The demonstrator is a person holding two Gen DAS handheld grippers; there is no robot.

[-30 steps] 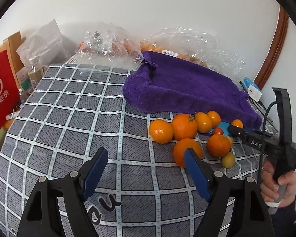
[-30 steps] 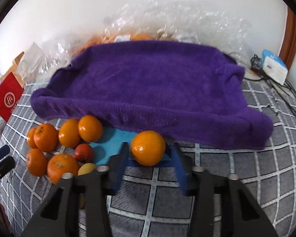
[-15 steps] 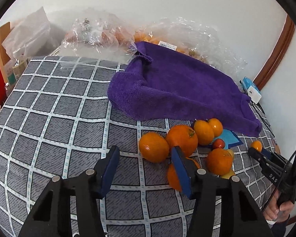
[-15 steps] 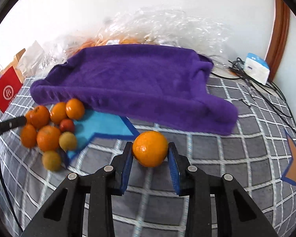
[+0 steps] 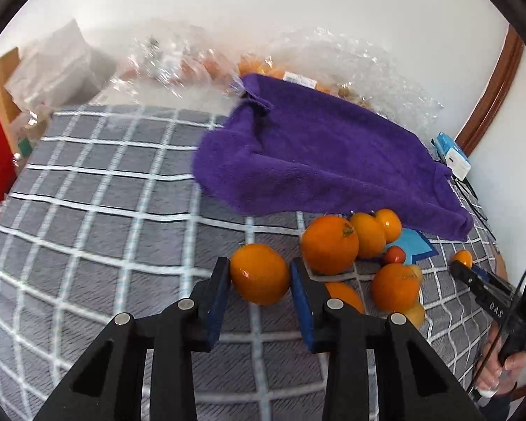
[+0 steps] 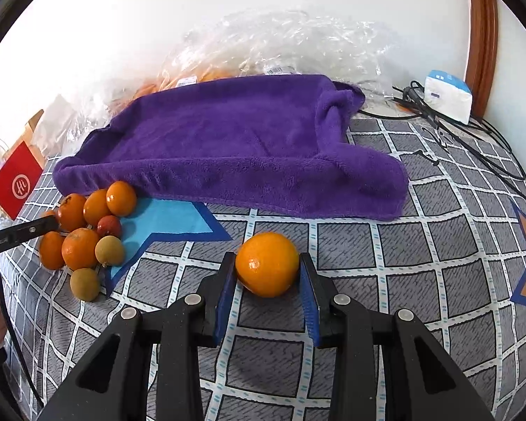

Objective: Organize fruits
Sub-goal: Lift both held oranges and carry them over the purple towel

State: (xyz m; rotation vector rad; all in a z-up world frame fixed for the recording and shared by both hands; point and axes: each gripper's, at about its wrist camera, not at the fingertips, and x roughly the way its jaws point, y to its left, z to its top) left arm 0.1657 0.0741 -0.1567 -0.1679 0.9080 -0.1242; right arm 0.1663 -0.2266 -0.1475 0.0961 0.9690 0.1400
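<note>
fruit pile (image 6: 84, 231) lies left of towel (image 6: 235, 147).

The left gripper (image 5: 259, 280) has moved in, jaws now flanking an orange (image 5: 260, 273) beside the pile. The right gripper (image 6: 267, 270) carried another orange (image 6: 267, 264) away, jaws slightly parted.

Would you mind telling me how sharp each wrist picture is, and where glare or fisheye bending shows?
Left wrist view: the far plastic bags and grid cloth are smeared by motion blur, while the orange between the left gripper pads is crisp with a small glint. Right wrist view: sharper overall; the wall above the clear bags is blown out, and grid lines bow near the edges.
</note>
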